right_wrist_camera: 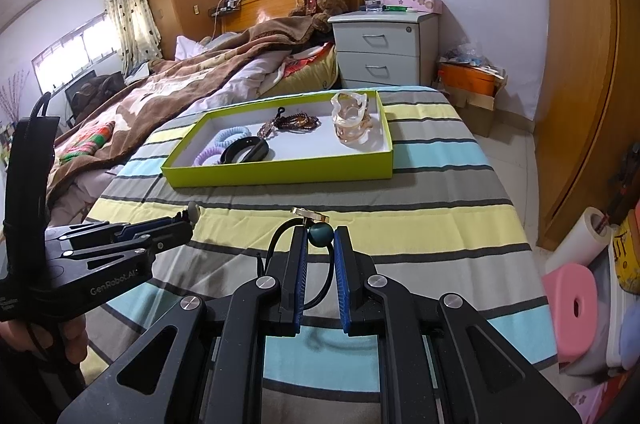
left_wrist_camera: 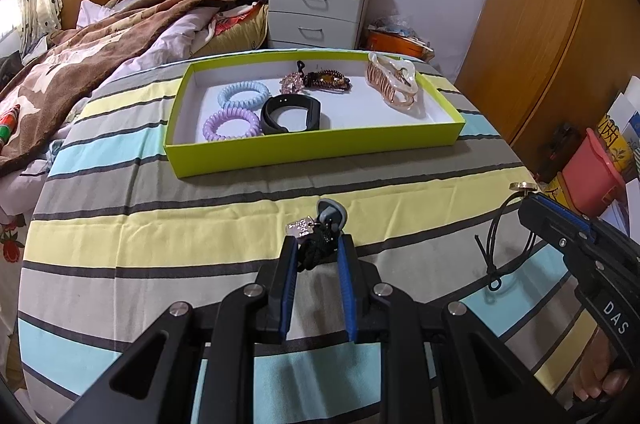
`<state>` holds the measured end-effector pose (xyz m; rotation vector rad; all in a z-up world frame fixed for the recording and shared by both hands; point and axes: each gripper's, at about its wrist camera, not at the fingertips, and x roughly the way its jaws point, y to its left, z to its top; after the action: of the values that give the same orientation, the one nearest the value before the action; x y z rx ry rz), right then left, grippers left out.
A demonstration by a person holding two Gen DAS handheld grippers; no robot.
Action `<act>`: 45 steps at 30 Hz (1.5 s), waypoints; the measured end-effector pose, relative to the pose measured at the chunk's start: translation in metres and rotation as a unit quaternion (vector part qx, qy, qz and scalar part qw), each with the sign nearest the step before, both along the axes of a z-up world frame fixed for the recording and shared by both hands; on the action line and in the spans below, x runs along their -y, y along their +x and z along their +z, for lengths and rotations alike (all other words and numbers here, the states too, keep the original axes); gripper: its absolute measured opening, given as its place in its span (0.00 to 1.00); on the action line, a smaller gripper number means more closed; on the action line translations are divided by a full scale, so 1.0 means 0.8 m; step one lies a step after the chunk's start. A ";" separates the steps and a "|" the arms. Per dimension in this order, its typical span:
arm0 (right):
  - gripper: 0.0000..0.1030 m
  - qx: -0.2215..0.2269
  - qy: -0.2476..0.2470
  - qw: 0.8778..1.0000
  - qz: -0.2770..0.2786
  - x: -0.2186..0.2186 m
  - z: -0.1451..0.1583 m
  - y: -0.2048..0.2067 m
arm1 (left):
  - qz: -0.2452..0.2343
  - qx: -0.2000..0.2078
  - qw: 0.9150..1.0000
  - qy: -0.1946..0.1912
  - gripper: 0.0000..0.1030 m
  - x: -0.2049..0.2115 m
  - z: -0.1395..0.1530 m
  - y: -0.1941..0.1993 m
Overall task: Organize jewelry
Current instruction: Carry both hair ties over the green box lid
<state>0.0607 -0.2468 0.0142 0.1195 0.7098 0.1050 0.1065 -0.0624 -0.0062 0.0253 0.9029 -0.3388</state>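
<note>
My left gripper [left_wrist_camera: 318, 244] clamps a black braided cord with silver tag [left_wrist_camera: 316, 248]; my right gripper [right_wrist_camera: 320, 244] pinches a black cord necklace (teal bead, gold disc) [right_wrist_camera: 320, 235].

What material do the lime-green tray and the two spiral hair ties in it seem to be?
Lime-green tray: probably cardboard, matte, with thin folded walls and white inside. Blue spiral hair tie and purple spiral hair tie: likely soft plastic, with a slightly glossy coiled cord.
</note>
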 end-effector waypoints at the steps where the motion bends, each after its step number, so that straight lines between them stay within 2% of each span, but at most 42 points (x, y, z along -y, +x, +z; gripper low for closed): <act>1: 0.13 0.001 0.000 1.000 0.000 0.000 0.001 0.000 | -0.001 0.001 1.000 0.000 0.20 0.000 0.002 0.000; 20: 0.13 0.023 0.001 1.000 -0.008 0.004 0.029 0.015 | 0.004 0.032 0.999 -0.007 0.20 -0.007 0.041 0.010; 32: 0.13 0.031 0.002 0.999 -0.011 0.009 0.048 0.048 | 0.008 0.053 0.999 -0.012 0.20 -0.013 0.069 0.039; 45: 0.13 0.034 -0.002 0.999 -0.002 0.002 0.056 0.083 | 0.009 0.060 0.998 -0.017 0.20 -0.015 0.083 0.071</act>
<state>0.1271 -0.2483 0.0591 0.1124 0.6429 0.1027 0.1635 -0.0508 0.0602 0.0066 0.7775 -0.3319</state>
